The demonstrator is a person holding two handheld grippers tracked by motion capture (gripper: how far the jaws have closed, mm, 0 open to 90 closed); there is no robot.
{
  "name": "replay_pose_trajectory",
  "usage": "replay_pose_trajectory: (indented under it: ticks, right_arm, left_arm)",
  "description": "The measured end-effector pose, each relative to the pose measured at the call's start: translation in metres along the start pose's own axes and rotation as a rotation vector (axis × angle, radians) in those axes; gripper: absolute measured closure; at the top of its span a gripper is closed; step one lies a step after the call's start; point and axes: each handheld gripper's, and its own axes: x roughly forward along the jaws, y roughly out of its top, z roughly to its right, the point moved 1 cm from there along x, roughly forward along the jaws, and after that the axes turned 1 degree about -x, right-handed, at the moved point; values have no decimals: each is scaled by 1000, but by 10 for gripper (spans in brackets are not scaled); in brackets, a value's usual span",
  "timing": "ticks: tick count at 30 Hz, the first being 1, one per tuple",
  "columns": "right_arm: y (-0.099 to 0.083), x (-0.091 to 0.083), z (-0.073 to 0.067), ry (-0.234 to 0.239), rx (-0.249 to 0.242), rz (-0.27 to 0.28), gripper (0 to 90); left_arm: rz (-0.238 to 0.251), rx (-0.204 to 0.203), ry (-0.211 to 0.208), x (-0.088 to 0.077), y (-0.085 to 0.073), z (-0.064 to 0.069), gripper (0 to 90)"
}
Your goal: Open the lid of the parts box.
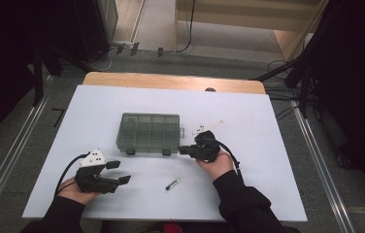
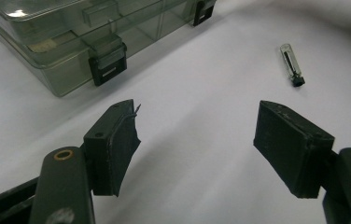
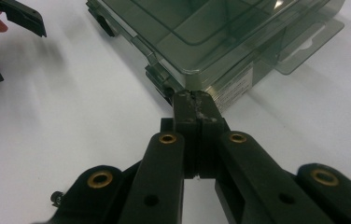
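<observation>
A clear greenish compartment box (image 1: 148,132) with black latches lies closed at the middle of the white table (image 1: 122,102); it also shows as the box (image 2: 71,32) and the box (image 3: 220,42) in the gripper views. A small glass vial (image 1: 173,184) with a black cap lies in front of it, seen too as the vial (image 2: 291,64). My left gripper (image 1: 119,172) rests at the front left, open and empty, its jaws (image 2: 197,144) wide apart. My right gripper (image 1: 183,150) is shut with nothing between the pads; its tips (image 3: 196,100) sit right at the box's front right corner by a latch.
The wooden table edge (image 1: 171,80) runs along the far side. Black stands and cables (image 1: 287,73) surround the table on the floor. The person's other gripper (image 3: 10,18) shows at the upper left of the right gripper view.
</observation>
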Motion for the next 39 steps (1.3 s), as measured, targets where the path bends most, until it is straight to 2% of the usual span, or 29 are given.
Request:
replay_pose_trajectory:
  ticks: [10, 21, 25, 29, 39]
  right_arm:
    - [6, -2, -1, 4, 2, 12, 900]
    - [13, 1, -2, 22, 3, 7, 900]
    - [14, 2, -3, 23, 1, 4, 900]
    - [15, 1, -2, 28, 6, 5, 900]
    - [19, -4, -1, 31, 7, 16, 900]
  left_arm:
    - [20, -33, 9, -3, -2, -6, 295]
    - [19, -48, 24, -4, -3, -13, 294]
    - [21, -62, -6, -6, -2, -16, 294]
    - [22, -73, -5, -7, -2, -20, 295]
    - [5, -58, 15, -6, 11, -29, 294]
